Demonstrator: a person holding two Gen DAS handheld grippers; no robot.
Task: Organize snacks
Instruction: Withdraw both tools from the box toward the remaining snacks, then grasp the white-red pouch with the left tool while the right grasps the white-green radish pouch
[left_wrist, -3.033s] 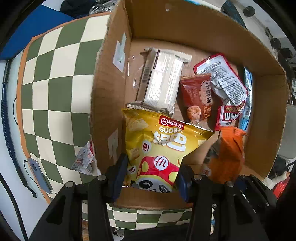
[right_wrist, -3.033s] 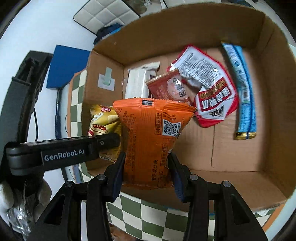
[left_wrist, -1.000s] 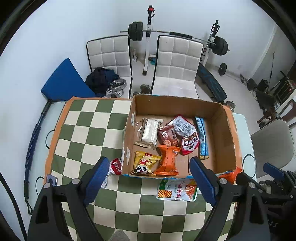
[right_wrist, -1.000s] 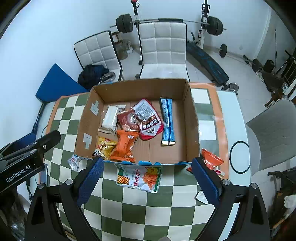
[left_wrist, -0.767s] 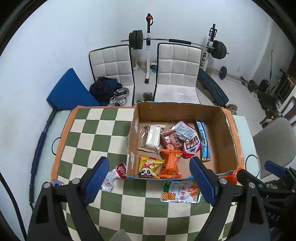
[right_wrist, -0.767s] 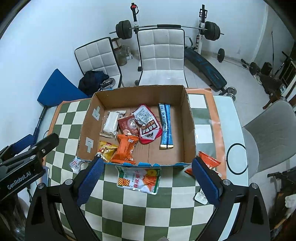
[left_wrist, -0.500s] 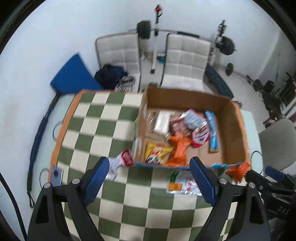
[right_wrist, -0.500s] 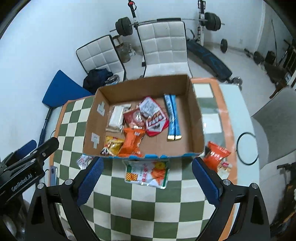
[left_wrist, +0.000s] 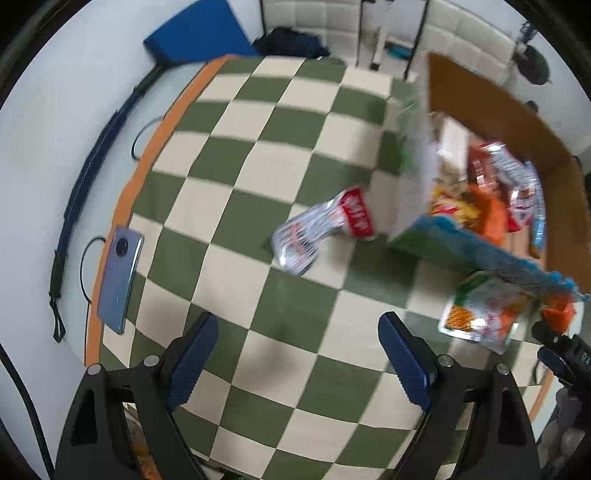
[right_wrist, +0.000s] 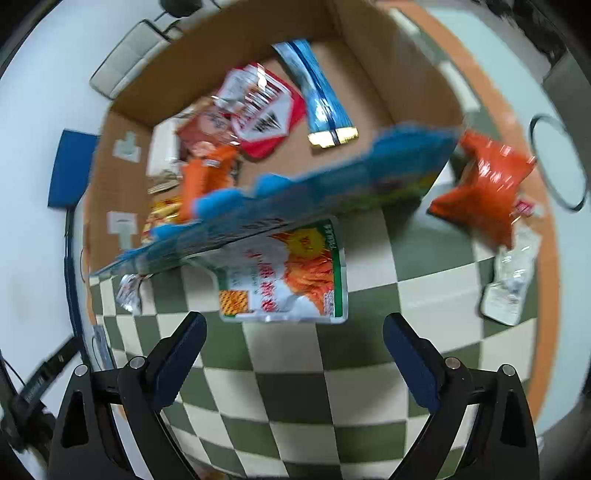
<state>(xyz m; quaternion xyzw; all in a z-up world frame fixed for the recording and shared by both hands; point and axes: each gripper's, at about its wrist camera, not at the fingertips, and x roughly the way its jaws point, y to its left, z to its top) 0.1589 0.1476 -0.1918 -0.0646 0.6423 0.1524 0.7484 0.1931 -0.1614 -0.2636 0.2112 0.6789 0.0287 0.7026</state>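
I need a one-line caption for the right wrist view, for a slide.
Open right gripper above the checkered tablecloth, facing a white-and-orange snack packet lying against the cardboard box of snacks.

Both views are evenly and brightly lit, with only soft shadows on the checkered cloth (left_wrist: 258, 155) beneath the packets. Motion blur smears the cardboard box (right_wrist: 369, 88) and the snack packets in it, worst along its blue near edge. The dark fingers (right_wrist: 177, 350) of each hand-held gripper stay sharp. Fisheye bending curves the table edges, and black vignetting rings the corners.
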